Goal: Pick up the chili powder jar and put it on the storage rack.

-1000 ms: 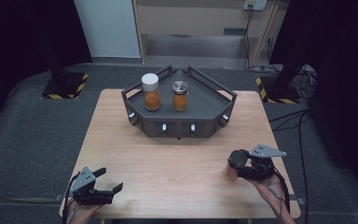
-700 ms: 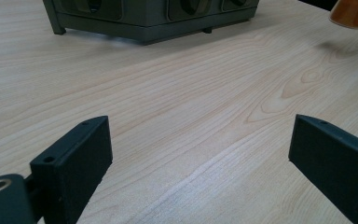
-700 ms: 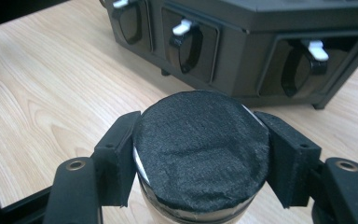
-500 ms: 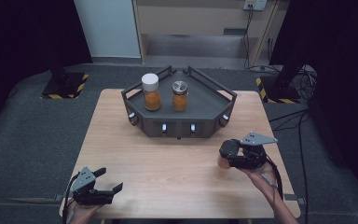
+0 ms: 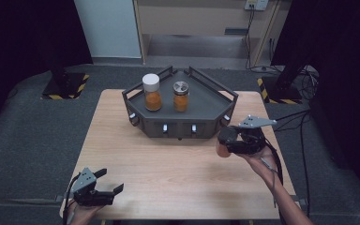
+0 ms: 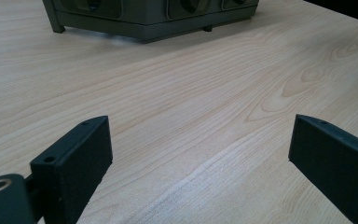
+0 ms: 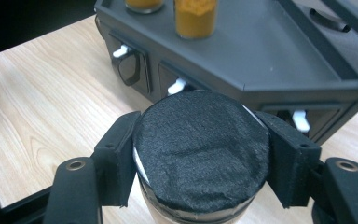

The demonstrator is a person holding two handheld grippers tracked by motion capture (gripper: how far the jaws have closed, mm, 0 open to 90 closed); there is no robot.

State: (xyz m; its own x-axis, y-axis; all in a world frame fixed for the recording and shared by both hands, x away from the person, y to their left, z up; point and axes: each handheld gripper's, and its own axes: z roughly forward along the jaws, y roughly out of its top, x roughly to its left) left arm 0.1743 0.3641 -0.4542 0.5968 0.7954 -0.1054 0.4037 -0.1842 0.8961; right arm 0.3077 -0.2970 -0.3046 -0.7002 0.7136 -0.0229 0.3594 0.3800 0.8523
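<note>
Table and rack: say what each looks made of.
Table: pale wood or wood-look laminate, matte; grain lines and knots show in the left gripper view. Rack: dark grey, matte, likely plastic or painted metal; flat panels with small white tabs on its front.

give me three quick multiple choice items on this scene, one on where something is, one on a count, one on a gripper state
1. Where does the white-capped glass jar of orange powder stand?
A. on the dark grey angular tray
B. on the bare light wooden table
C. on the floor

2. How many jars stand on the tray?
A. one
B. two
C. four

3. What is the right gripper doing?
A. lying open
B. shut on nothing
C. clamping a black-topped jar

Answers:
1 A, the high view shows it inside the tray's rim.
2 B, it stands there beside the metal-lidded jar.
3 C, the right gripper view shows both jaws pressed against the jar's sides, while the left gripper is open.
</note>
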